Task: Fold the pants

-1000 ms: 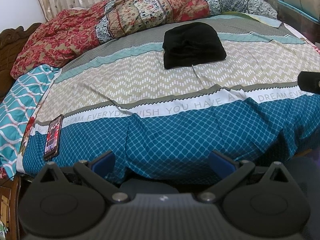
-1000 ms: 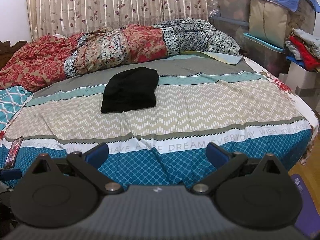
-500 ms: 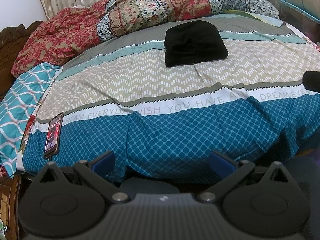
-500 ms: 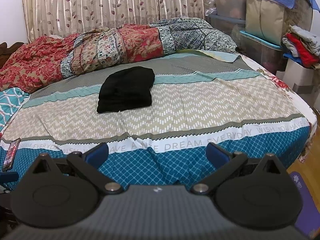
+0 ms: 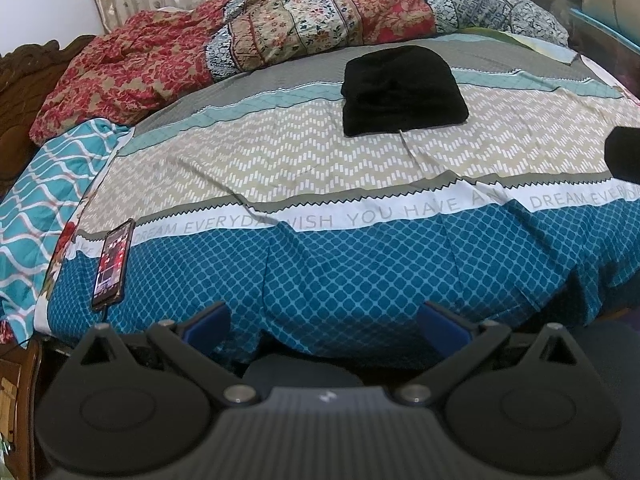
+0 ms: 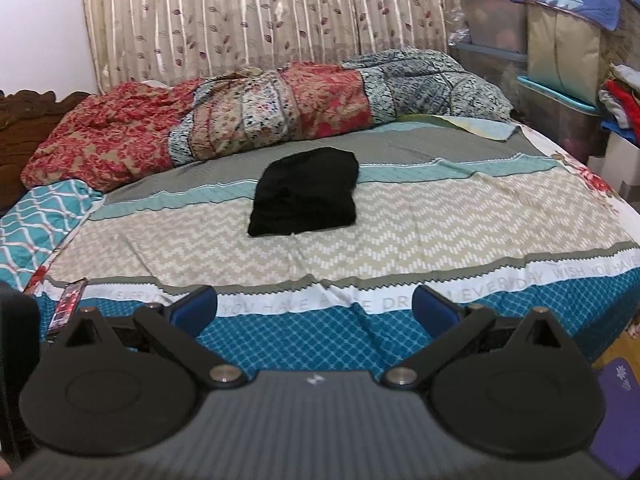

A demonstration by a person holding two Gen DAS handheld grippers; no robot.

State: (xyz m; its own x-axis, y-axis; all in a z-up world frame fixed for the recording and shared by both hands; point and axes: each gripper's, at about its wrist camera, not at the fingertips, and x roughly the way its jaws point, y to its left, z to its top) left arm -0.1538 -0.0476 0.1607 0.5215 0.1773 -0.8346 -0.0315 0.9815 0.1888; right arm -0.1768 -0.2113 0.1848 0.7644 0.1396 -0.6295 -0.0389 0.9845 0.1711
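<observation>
Both jaws spread wide and empty, the left gripper (image 5: 324, 324) and right gripper (image 6: 314, 306) hang short of the bed (image 6: 440, 220) (task apparently finished); farther in, black pants (image 6: 306, 194) lie folded mid-bed, before the rumpled quilt (image 6: 240, 116).

Soft, even indoor light fills both views, with no hard shadows. The curtain (image 6: 260, 20) has a pale sheen along its folds. Fisheye bending bows the bed (image 5: 320, 264) outward at the edges. The pants (image 5: 402, 88) show only faint fold detail.
</observation>
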